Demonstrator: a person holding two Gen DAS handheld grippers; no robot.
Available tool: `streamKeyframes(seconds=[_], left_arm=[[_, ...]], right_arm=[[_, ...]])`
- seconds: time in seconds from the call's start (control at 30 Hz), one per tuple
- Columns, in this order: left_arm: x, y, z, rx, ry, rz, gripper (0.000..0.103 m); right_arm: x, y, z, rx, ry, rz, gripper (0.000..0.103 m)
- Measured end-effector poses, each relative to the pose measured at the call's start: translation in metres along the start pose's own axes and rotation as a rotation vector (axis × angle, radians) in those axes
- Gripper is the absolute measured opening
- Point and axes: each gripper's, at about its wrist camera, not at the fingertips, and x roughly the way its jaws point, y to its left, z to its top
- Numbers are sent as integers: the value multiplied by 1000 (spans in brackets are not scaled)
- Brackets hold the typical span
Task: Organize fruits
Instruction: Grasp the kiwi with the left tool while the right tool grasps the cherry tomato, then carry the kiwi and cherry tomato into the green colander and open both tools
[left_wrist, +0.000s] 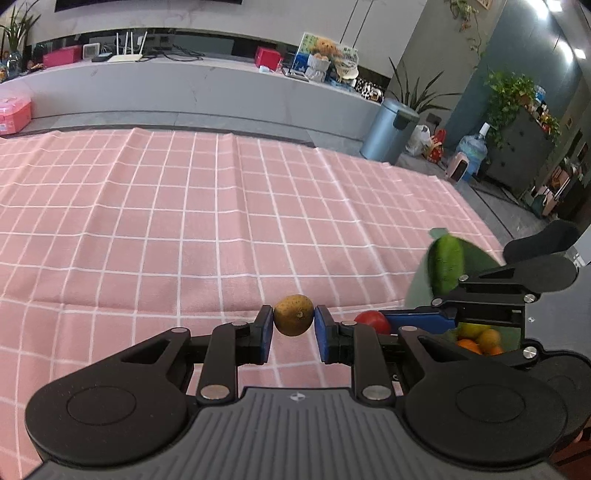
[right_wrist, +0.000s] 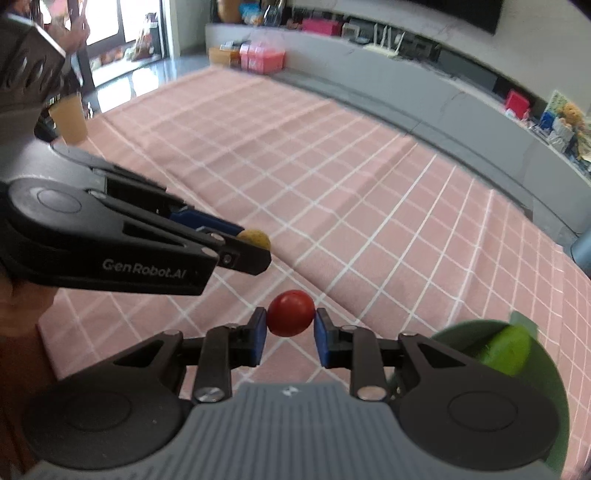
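My left gripper (left_wrist: 293, 326) is shut on a small yellow-brown fruit (left_wrist: 293, 314) and holds it above the pink checked tablecloth (left_wrist: 207, 221). My right gripper (right_wrist: 290, 334) is shut on a round red fruit (right_wrist: 290, 313), also above the cloth. The right gripper shows at the right of the left wrist view (left_wrist: 436, 321) with the red fruit (left_wrist: 373, 321). The left gripper (right_wrist: 255, 245) shows at the left of the right wrist view with the yellow-brown fruit (right_wrist: 254, 238). A green bowl (right_wrist: 550, 384) at the lower right holds a green fruit (right_wrist: 508, 349); it also shows in the left wrist view (left_wrist: 480, 258), with orange and yellow fruits (left_wrist: 478, 339).
A grey low cabinet (left_wrist: 184, 85) runs behind the table, with boxes and toys on it. A metal bin (left_wrist: 388, 131), plants and a water bottle (left_wrist: 471, 147) stand on the floor to the right. A tan cup (right_wrist: 70, 118) stands at the table's far left.
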Motion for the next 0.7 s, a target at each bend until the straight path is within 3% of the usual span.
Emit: streamKeyframes(seconds=[0.37,0.7], left_arm=[[-38,-49,-14,56,-37,-25,26],[-30,-101,-24,155,-21,-75,26]], right_arm=[[-84,13,-41,140,-173,-67,23],[-132,-17,-99,363,-251,-150,23]])
